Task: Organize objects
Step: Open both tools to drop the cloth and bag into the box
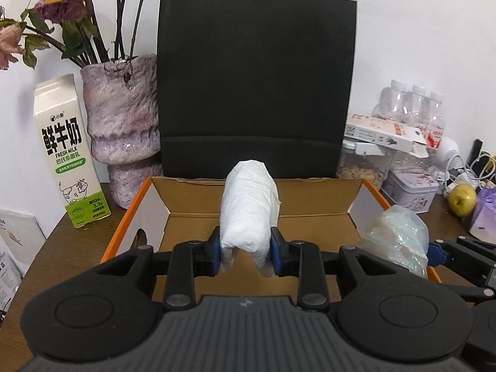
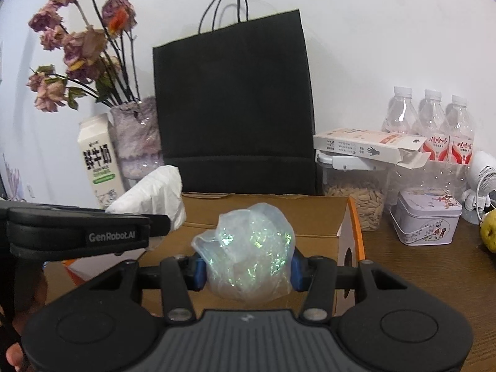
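Note:
My left gripper [image 1: 246, 252] is shut on a white paper-wrapped bundle [image 1: 249, 209], held above the open cardboard box [image 1: 198, 206] with orange edges. My right gripper [image 2: 246, 271] is shut on a crumpled iridescent plastic bag [image 2: 249, 252], held over the same box [image 2: 316, 220] near its right side. The plastic bag also shows at the right in the left wrist view [image 1: 400, 238]. The white bundle shows at the left in the right wrist view [image 2: 155, 195], above the left gripper's body.
A black paper bag [image 1: 254, 86] stands behind the box. A milk carton [image 1: 69, 152] and a vase of dried flowers [image 1: 124, 130] stand left. Right are bottles [image 2: 431, 117], a seed jar [image 2: 353, 201], a tin [image 2: 424, 217], a pear [image 1: 462, 198].

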